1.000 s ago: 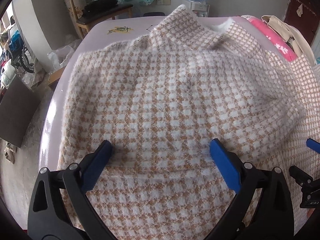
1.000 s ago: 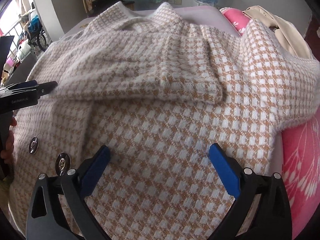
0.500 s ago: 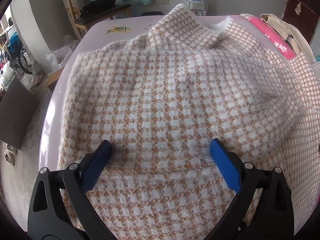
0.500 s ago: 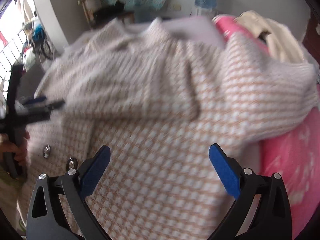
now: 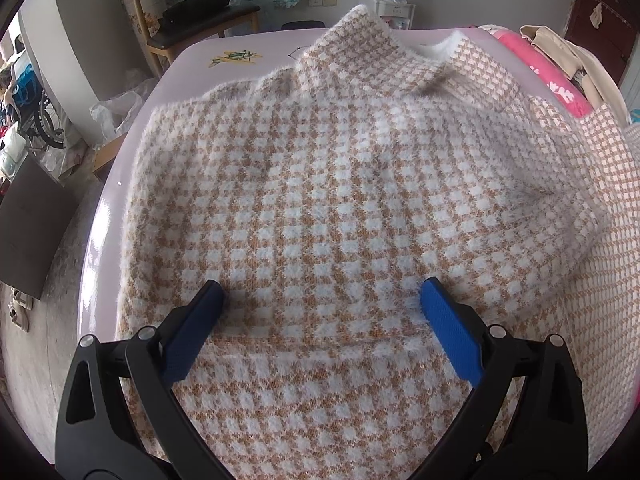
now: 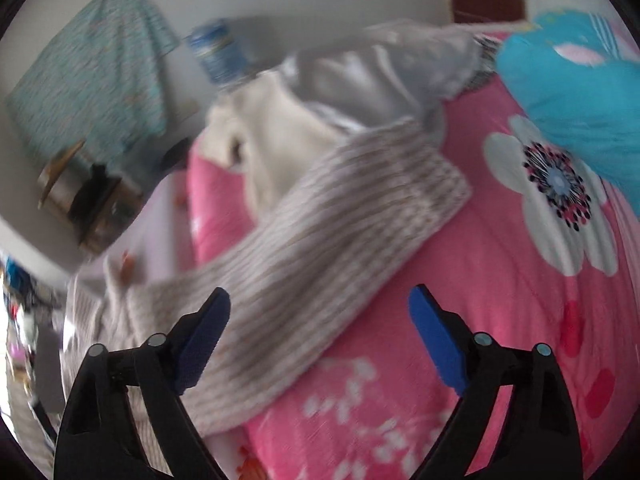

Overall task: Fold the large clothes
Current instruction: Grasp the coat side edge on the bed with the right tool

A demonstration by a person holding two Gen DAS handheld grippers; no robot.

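The sweater (image 5: 340, 200), a fuzzy tan-and-white check knit, lies spread over most of the pale table (image 5: 192, 60), its collar toward the far edge and its left side just inside the table's left edge. One sleeve (image 6: 320, 232) runs off the right side onto a pink flowered quilt (image 6: 500, 280); this view is blurred. A cream garment (image 6: 272, 140) and a blue cushion (image 6: 568, 92) lie on the quilt past the sleeve's cuff. No container shows on the table.

The left gripper (image 5: 320, 300) stands with jaws wide over the sweater's lower body, holding nothing. The right gripper (image 6: 320, 312) has just been closing a little but remains wide, the sleeve below it, nothing pinched.
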